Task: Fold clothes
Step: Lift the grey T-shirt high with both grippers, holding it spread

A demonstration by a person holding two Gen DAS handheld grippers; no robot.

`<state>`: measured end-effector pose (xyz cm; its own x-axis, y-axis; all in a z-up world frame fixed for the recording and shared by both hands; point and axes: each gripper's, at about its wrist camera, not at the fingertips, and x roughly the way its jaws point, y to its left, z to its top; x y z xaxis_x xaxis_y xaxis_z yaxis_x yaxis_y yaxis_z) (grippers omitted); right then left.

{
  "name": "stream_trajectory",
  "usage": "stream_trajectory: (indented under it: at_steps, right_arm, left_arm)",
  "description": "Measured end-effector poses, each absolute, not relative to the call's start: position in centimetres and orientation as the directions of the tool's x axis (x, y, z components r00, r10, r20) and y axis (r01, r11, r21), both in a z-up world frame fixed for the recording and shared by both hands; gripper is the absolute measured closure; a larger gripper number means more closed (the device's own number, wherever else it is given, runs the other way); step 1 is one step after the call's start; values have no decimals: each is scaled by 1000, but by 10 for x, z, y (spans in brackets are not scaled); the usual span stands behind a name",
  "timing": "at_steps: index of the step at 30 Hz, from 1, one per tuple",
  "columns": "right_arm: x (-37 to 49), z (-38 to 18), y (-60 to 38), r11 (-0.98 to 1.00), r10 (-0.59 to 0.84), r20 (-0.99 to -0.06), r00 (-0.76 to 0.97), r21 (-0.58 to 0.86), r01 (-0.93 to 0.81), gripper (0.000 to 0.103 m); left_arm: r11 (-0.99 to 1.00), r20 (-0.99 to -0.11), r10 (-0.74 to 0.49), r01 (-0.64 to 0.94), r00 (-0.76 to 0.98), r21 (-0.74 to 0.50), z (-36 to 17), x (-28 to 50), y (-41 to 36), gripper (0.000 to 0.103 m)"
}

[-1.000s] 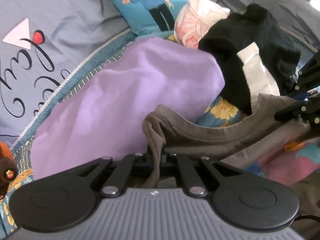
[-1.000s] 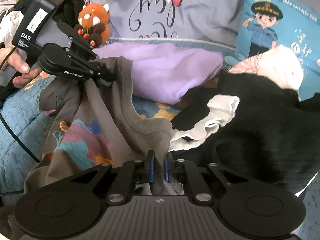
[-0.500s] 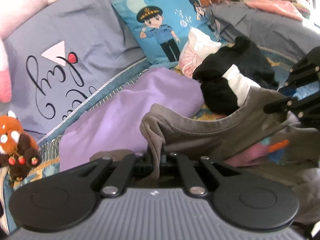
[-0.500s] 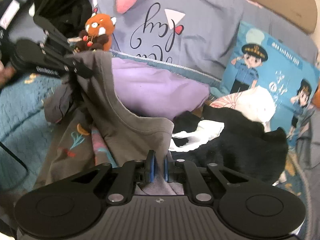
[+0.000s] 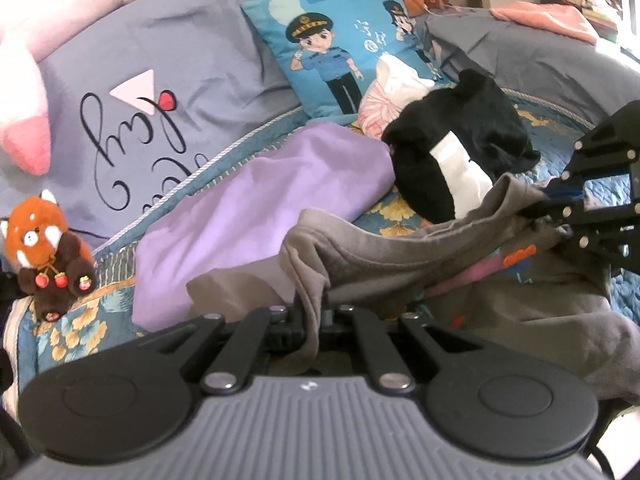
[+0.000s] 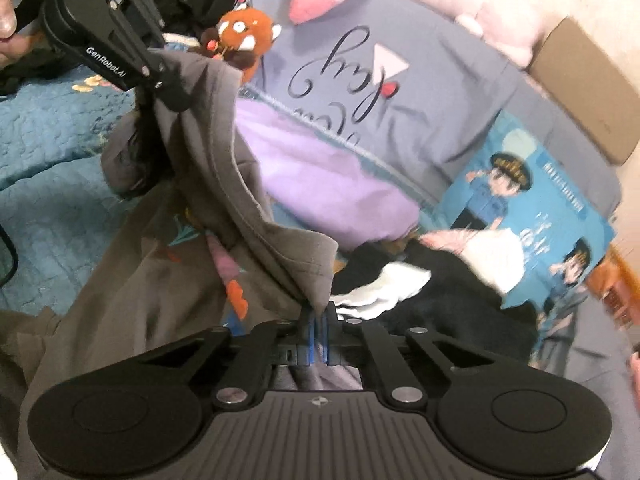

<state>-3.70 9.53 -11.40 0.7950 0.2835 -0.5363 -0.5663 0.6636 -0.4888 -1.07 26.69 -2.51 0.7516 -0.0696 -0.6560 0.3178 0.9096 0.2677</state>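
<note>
A grey-brown t-shirt [image 5: 404, 248] with a colourful print hangs stretched between my two grippers above the bed. My left gripper [image 5: 314, 312] is shut on one shoulder of the t-shirt, the cloth bunched between its fingers. My right gripper [image 6: 318, 320] is shut on the other shoulder, its blue pads [image 6: 307, 330] pinching the fabric. In the left wrist view the right gripper [image 5: 560, 216] is at the right edge, holding the neckline. In the right wrist view the left gripper [image 6: 168, 92] is at the upper left, the t-shirt [image 6: 224, 184] draping down from it.
A purple garment [image 5: 256, 216], a black and white garment [image 5: 448, 160] and a pink-white one [image 5: 392, 92] lie on the blue quilt [image 6: 52, 140]. Behind stand a grey pillow [image 5: 168, 80], a blue cartoon cushion [image 5: 336, 48] and a red panda plush [image 5: 44, 248].
Both grippers have lifted and pulled the t-shirt back from the clothes pile, spreading its neckline between them. The right wrist view has rolled, tilting the scene.
</note>
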Motion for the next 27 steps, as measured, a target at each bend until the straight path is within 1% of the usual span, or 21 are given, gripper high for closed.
stream_trajectory:
  at_steps: [7,11,16,21,27]
  right_arm:
    - [-50,-79,86,672,282,-440,853,-544,-503,102]
    - [-53,-36,82,694,272,-330,904,-584,-422,102]
    - [-49,44,76,713,269,-176,947,-624,-318,102]
    - [-51,132,74,716,264,-26,964,-664,-214,102]
    - [-77,225,74,721,276,129,952,-684,-116,102]
  left_arm:
    - [920,-577,-61,270,814,284,10,-30,265,99]
    - [918,-500,-45,233,865,321,49,-42,257,99]
    - [915,-390,-30,182,920,359,120,-52,248,99]
    - [921,-294,-15,127,956,368,213,-58,246,98]
    - [913,-154,64,5,986,408,315,-79,238,98]
